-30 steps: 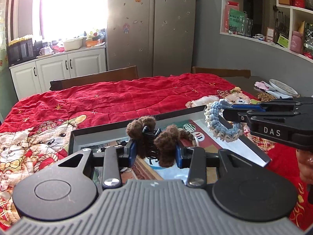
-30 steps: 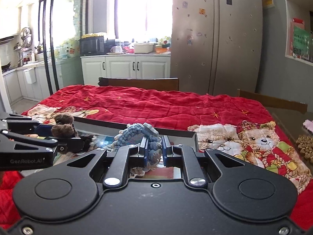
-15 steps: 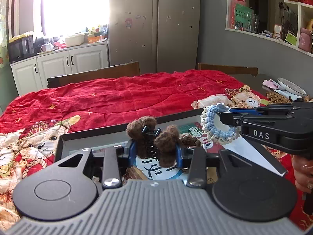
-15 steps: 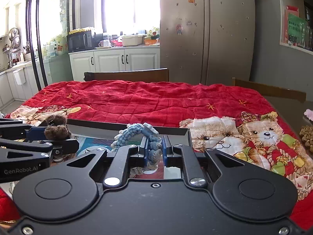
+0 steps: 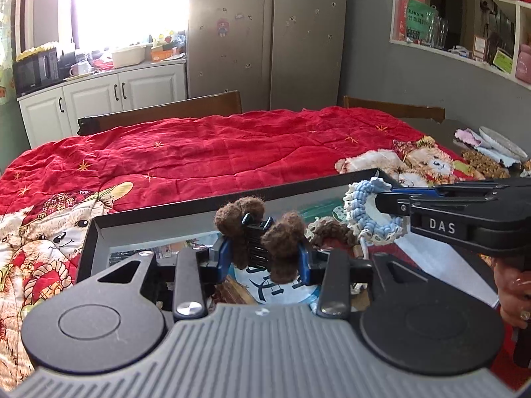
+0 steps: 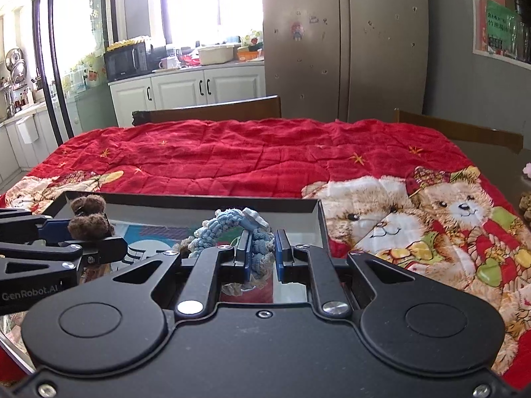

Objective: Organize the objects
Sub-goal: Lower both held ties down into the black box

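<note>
A brown fuzzy hair claw (image 5: 239,214) sits pinched between the blue pads of my left gripper (image 5: 264,257), which is shut on it. The right gripper (image 6: 260,252) is shut on a blue and white crocheted hair ring (image 6: 229,220). Both hang over a shallow black-rimmed box (image 5: 232,205) lying on the red quilt. In the left wrist view the right gripper (image 5: 385,199) comes in from the right with the hair ring (image 5: 356,202) at its tip. The right wrist view shows the left gripper (image 6: 83,232) at the left with the claw (image 6: 88,215). Another brown fuzzy piece (image 5: 328,230) lies in the box.
A red quilt with bear prints (image 6: 431,219) covers the table. Wooden chair backs (image 6: 212,111) stand at its far edge. A plate (image 5: 501,142) and small items lie at the far right. A person's hand (image 5: 514,292) holds the right gripper. Printed papers cover the floor of the box (image 6: 199,199).
Both grippers have come forward and down over the box, which now looks nearer and larger. Each keeps its hold on its hair piece.
</note>
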{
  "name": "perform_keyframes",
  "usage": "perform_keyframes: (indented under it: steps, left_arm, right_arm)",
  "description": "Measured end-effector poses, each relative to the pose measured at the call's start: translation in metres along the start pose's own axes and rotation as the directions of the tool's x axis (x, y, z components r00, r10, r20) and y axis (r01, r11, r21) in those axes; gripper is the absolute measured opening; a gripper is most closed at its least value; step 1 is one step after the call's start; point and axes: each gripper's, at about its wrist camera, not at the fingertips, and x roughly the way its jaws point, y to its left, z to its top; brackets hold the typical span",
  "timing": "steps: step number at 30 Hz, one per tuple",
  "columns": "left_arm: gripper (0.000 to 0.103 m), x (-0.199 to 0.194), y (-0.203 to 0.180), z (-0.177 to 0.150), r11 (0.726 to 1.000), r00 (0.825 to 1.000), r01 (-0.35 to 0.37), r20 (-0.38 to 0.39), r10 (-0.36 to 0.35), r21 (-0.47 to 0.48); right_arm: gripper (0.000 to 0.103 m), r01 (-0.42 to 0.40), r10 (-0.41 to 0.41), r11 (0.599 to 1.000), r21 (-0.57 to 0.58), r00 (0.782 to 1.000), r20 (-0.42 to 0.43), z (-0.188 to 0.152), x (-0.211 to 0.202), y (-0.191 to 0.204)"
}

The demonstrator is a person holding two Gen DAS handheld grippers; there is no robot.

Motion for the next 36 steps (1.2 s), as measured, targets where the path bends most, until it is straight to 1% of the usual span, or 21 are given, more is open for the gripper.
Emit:
perform_keyframes:
  steps: [5,14,23,28,36]
  left_arm:
    - [0.045,0.004,-0.002,-0.001,1.000,1.000,0.007,-0.016,-0.006,0.014]
    - [0.047,0.011,-0.010,-0.004,0.998,0.999,-0.003,-0.046,0.006,0.058]
    - [0.047,0.015,-0.009,-0.006,0.998,0.997,-0.002,-0.077,0.007,0.061]
    - [0.051,0.019,-0.010,-0.006,0.998,0.995,-0.009,-0.096,0.015,0.064]
    - [0.053,0.022,-0.010,-0.007,0.998,0.993,-0.011,-0.120,0.019,0.068]
  right_arm:
    - [0.014,0.001,-0.001,1.000,-0.006,1.000,-0.011,-0.001,0.003,0.002]
    - [0.014,0.002,-0.003,1.000,-0.023,0.999,-0.043,-0.001,0.009,0.005]
    - [0.014,0.005,-0.008,0.999,-0.041,0.996,-0.090,-0.005,0.018,0.011]
    - [0.014,0.003,-0.007,0.999,-0.035,0.995,-0.103,-0.005,0.021,0.010]
    - [0.014,0.002,-0.006,0.999,-0.037,0.994,-0.107,-0.006,0.022,0.010]
